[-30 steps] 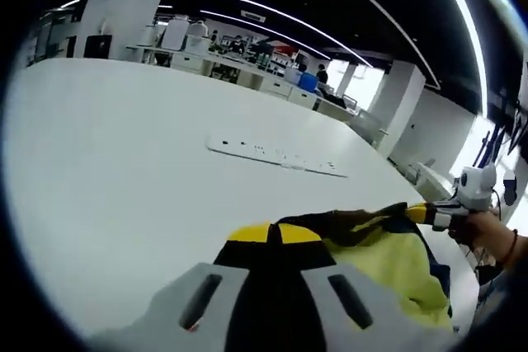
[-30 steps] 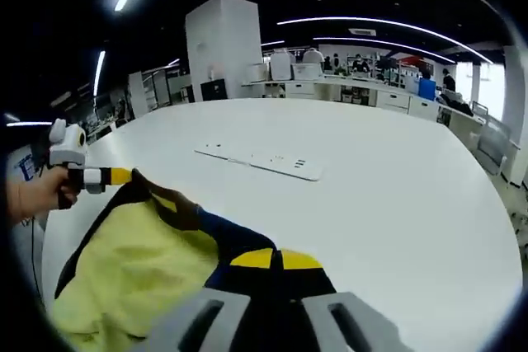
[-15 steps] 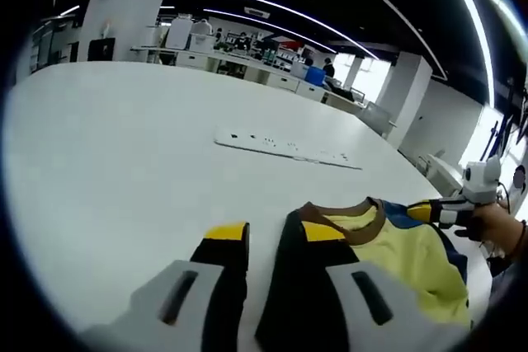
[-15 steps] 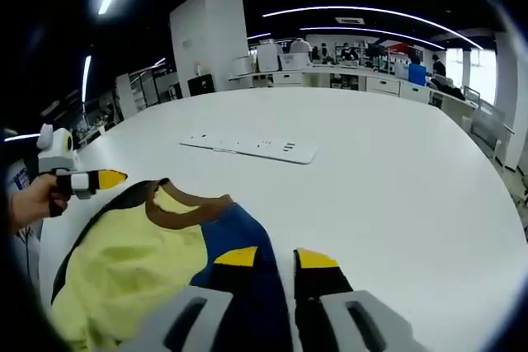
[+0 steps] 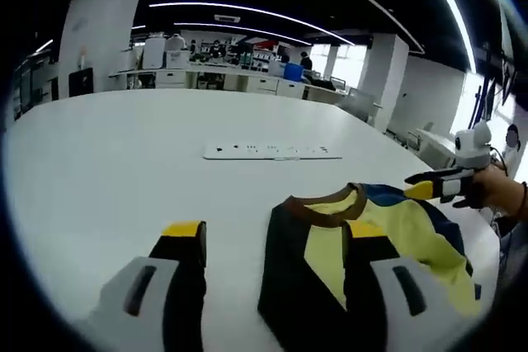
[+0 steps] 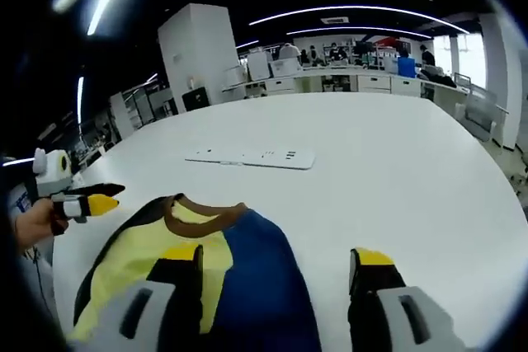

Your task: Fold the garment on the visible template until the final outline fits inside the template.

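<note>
1. Garment (image 5: 388,232) lies bunched on the white tabletop (image 5: 107,171), collar showing.
2. Left claw (image 5: 272,241) and right claw (image 6: 276,265) are spread, holding nothing.
3. Folding looks unfinished (no template outline discernible).

Both the left claw (image 5: 275,241) and the right claw (image 6: 276,265) have their jaws spread wide, gripping nothing.

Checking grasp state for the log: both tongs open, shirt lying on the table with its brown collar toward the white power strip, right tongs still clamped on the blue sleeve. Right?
Not quite. The right tongs are open too, jaws spread apart above the shirt, clamped on nothing; the right gripper view shows it. The rest holds: left tongs open, brown collar toward the white power strip on the table.
</note>
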Tool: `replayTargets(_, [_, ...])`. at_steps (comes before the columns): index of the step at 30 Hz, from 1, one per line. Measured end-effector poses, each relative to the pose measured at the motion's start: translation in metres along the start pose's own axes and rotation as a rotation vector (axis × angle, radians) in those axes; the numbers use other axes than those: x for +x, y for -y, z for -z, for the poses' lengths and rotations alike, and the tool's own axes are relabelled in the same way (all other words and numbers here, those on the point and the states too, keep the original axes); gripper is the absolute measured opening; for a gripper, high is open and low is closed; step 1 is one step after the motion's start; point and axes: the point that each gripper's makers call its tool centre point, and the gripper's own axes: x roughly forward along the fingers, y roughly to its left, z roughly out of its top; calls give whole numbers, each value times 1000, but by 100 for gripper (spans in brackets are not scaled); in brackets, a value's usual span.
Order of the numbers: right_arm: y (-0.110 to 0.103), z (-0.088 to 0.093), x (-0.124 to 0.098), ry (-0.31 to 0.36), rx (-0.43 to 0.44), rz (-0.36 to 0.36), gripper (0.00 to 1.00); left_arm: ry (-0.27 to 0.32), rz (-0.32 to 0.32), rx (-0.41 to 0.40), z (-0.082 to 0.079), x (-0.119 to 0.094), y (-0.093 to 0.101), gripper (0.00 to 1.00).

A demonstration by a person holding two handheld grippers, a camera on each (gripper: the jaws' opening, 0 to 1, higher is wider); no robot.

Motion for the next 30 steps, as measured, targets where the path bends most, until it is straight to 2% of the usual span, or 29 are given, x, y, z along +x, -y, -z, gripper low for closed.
replayTargets(2, [-6, 3, -5, -1, 8, -27, 81, -5, -6, 58, 1, -7, -1, 71])
replayTargets(10, [-19, 18, -34, -15, 3, -68, 90, -14, 23, 74, 14, -32, 11, 78])
replayTargets(18, [-29, 34, -62, -22, 7, -69, 91, -30, 44, 116, 31, -54, 27, 91])
replayTargets(30, [-40, 65, -98, -43, -7, -48, 89, -37, 92, 130, 47, -86, 47, 98])
